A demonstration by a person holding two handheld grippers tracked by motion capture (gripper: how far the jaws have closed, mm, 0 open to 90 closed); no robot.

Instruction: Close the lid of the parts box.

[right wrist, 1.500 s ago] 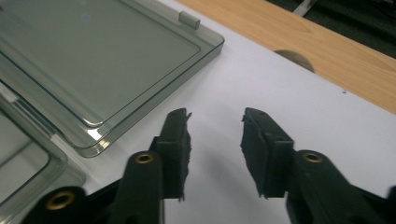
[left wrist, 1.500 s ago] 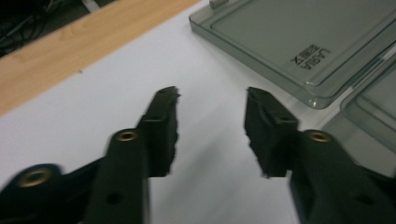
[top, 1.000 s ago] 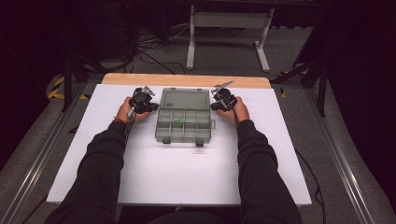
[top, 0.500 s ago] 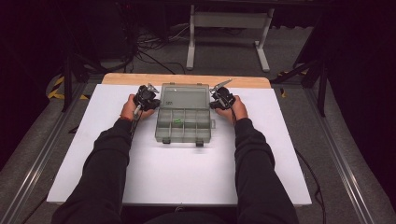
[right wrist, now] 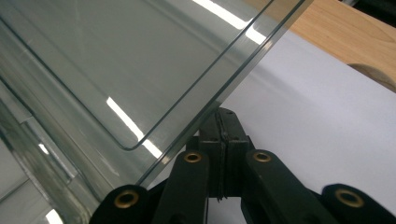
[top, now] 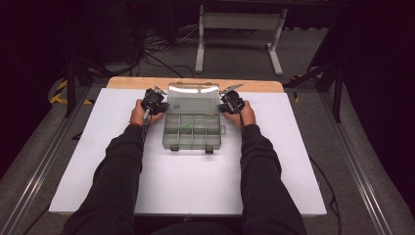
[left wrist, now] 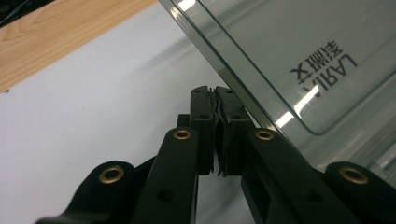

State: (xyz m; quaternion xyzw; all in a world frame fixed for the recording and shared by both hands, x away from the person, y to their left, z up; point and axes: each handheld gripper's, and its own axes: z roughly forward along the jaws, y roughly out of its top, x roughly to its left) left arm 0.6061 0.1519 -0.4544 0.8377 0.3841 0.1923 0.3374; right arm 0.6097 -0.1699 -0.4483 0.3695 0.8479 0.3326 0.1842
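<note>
Since a second ago my hands have barely shifted. My left gripper [top: 155, 102] and right gripper [top: 229, 104], jaws together on nothing, flank the raised lid [top: 193, 97] of the clear box [top: 192, 131], mid-far on the white sheet [top: 195, 181]; wooden table edge [top: 127, 82] and dark floor lie beyond.

The person wears long black sleeves [top: 121, 169] that reach down to the wrists. Each hand has a black gripper. The left gripper [left wrist: 216, 95] has two flat black fingers [left wrist: 201, 116] with rough pads, set on thick black arms with round gold rivets [left wrist: 182, 135] and small holes. The right gripper [right wrist: 221, 122] looks the same, black with gold rivets. A thin dark cable [top: 145, 128] runs from the left one.
</note>
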